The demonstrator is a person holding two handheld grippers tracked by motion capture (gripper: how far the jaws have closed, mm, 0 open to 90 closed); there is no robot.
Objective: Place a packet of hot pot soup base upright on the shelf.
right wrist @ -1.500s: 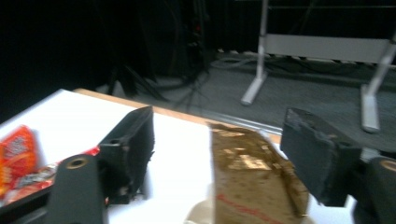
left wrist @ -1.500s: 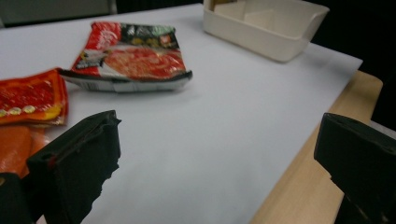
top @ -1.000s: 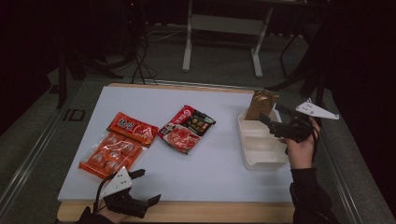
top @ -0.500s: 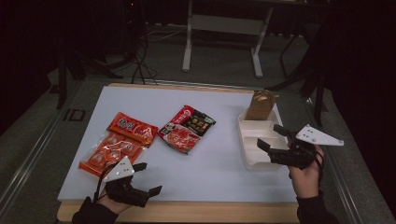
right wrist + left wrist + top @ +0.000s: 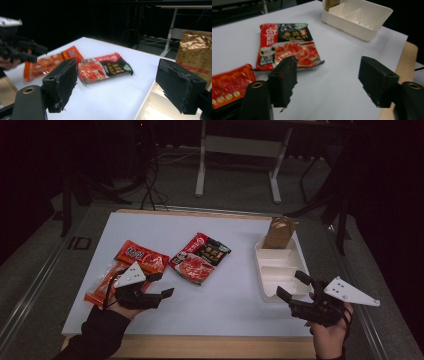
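**Both grippers empty over the table**

The red-and-black packet [image 5: 199, 258] is seen flat mid-table, just beside the orange packets [image 5: 125, 267]. The left gripper [image 5: 162, 285] is held near them, jaws just narrowed partway (nothing between). The right gripper [image 5: 290, 285] is held wide at the white tray [image 5: 280, 270]; a gold bag [image 5: 278, 232] is stood in its far compartment.

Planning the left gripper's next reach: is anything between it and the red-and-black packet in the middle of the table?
Nothing visible. The left gripper, its jaws just closing with nothing between them, faces the red-and-black packet across bare white table. The orange packets lie off to one side, the white tray beyond.
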